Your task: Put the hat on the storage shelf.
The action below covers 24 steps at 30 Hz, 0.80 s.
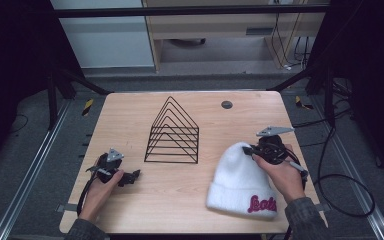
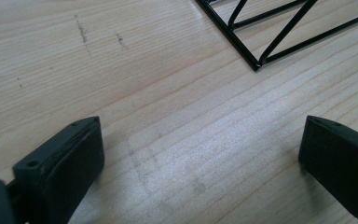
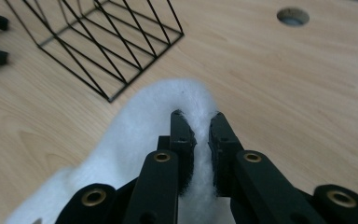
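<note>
A white knit beanie (image 1: 241, 180) with red lettering on its cuff lies on the right of the wooden table (image 1: 190, 197). My right gripper (image 1: 252, 150) is at the hat's top end, and its jaws are shut on a fold of the white beanie (image 3: 158, 112); the right gripper (image 3: 199, 120) pinches the fabric between its pads. My left gripper (image 1: 134, 175) rests low over the table's left side with its jaws wide apart and nothing between them; in the left gripper view the left gripper (image 2: 200, 149) spans bare wood.
A black wire rack (image 1: 173, 132) with triangular dividers stands at the table's middle; its corner (image 2: 256, 65) is just ahead of the left jaws, and the rack (image 3: 107, 42) lies left of the hat. A round cable hole (image 1: 226, 104) sits at the back.
</note>
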{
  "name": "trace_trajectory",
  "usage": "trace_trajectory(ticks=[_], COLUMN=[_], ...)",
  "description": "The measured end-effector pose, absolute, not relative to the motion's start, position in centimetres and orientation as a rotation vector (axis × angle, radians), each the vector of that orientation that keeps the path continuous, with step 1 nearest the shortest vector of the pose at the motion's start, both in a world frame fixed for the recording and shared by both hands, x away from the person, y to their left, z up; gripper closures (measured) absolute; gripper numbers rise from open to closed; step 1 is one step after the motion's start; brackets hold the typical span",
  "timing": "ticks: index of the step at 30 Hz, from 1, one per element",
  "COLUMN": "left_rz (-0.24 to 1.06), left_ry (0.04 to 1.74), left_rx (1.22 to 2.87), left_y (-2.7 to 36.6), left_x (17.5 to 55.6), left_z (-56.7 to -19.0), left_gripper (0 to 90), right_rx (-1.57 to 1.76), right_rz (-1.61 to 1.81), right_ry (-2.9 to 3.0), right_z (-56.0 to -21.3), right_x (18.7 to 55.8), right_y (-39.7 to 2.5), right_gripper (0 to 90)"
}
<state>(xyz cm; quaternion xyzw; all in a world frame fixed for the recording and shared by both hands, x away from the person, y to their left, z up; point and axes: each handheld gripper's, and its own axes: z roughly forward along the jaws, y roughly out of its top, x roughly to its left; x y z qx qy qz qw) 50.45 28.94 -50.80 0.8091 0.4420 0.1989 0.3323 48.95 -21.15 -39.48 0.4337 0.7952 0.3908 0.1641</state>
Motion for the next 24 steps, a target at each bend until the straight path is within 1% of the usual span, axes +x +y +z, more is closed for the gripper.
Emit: trace_trajectory(ticks=[2, 3, 4, 6, 7, 10, 15, 16, 18, 20, 24], left_rz=[0.517, 0.547, 0.565, 0.564, 0.571, 0.583, 0.614, 0.62, 0.626, 0.619, 0.636], left_ry=[1.149, 1.141, 1.135, 1.137, 1.141, 1.164, 1.175, 1.158, 1.143, 1.093, 1.061], left_rx=[2.12, 2.136, 2.133, 2.108, 2.055, 1.974, 1.927, 1.904, 1.902, 1.892, 1.913], left_y=[29.0, 29.0, 29.0, 29.1, 29.4, 30.1, 30.5, 30.4, 30.3, 29.6, 28.7], left_x=[50.4, 50.3, 50.1, 50.0, 49.6, 49.4, 49.3, 49.3, 49.3, 49.2, 49.0], left_z=[-50.7, -50.4, -50.2, -49.9, -49.2, -48.0, -46.2, -45.2, -44.8, -43.6, -42.5], left_gripper=[0.7, 2.9, 4.4, 3.7, 3.4, 3.5, 4.7, 5.0, 5.0, 5.1, 5.1], right_rx=[1.23, 1.181, 1.163, 1.146, 1.103, 1.048, 0.998, 0.982, 0.966, 0.953, 0.955], right_rz=[1.128, 1.209, 1.233, 1.26, 1.319, 1.345, 1.396, 1.42, 1.436, 1.444, 1.467], right_ry=[2.262, 2.238, 2.228, 2.218, 2.201, 2.201, 2.186, 2.179, 2.172, 2.158, 2.131], right_z=[-39.0, -37.9, -37.5, -37.0, -36.1, -35.2, -33.9, -33.2, -32.5, -31.7, -30.8], right_x=[48.6, 47.6, 47.3, 46.9, 46.1, 45.7, 46.0, 46.5, 46.9, 47.3, 48.0], right_y=[-21.2, -21.3, -21.3, -21.3, -21.1, -20.8, -20.7, -20.5, -20.3, -20.1, -20.0], right_gripper=[83.3, 83.3, 83.3, 83.3, 83.4, 83.5, 83.6, 83.6, 83.6, 83.6, 83.6])
